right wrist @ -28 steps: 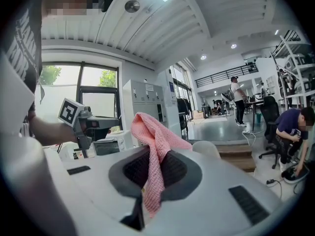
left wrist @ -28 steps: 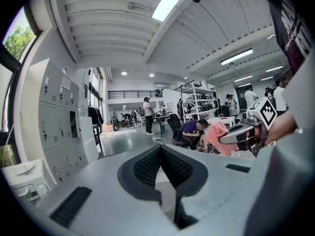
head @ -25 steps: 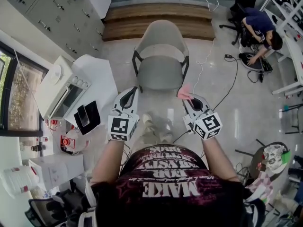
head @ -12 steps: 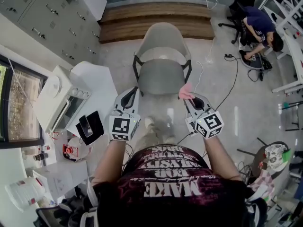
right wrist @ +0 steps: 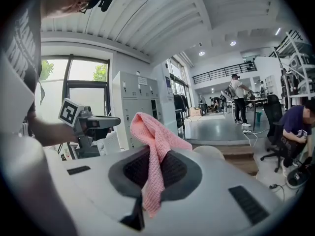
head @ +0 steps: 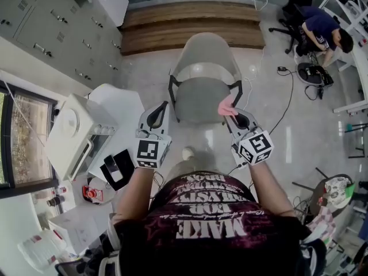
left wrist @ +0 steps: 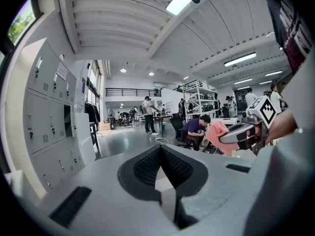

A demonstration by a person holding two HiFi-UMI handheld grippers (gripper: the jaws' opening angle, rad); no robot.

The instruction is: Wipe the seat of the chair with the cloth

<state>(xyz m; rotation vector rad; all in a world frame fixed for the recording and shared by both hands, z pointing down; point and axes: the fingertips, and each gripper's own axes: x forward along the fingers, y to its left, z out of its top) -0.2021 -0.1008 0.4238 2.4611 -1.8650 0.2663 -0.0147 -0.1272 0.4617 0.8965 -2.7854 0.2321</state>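
A grey shell chair [head: 202,79] with a dark frame stands on the floor just ahead of me; its seat [head: 201,99] is bare. My right gripper [head: 230,109] is shut on a pink cloth [head: 225,106] and hovers over the seat's front right corner. In the right gripper view the pink cloth [right wrist: 155,156] sticks up from between the jaws and drapes back over them. My left gripper [head: 162,109] hangs just left of the chair's front left corner, jaws shut with nothing between them [left wrist: 160,168]. The left gripper view also catches the cloth [left wrist: 220,136] in the other gripper.
A white table [head: 115,105] with an oven-like appliance [head: 75,134] stands at my left. Grey lockers [head: 40,22] line the left wall. A wooden step [head: 192,25] lies behind the chair. Cables [head: 282,96] trail on the floor at right, where a person [head: 322,27] crouches.
I have stepped closer to the chair. Both grippers moved forward; the right one with the cloth now reaches over the seat's front right corner.
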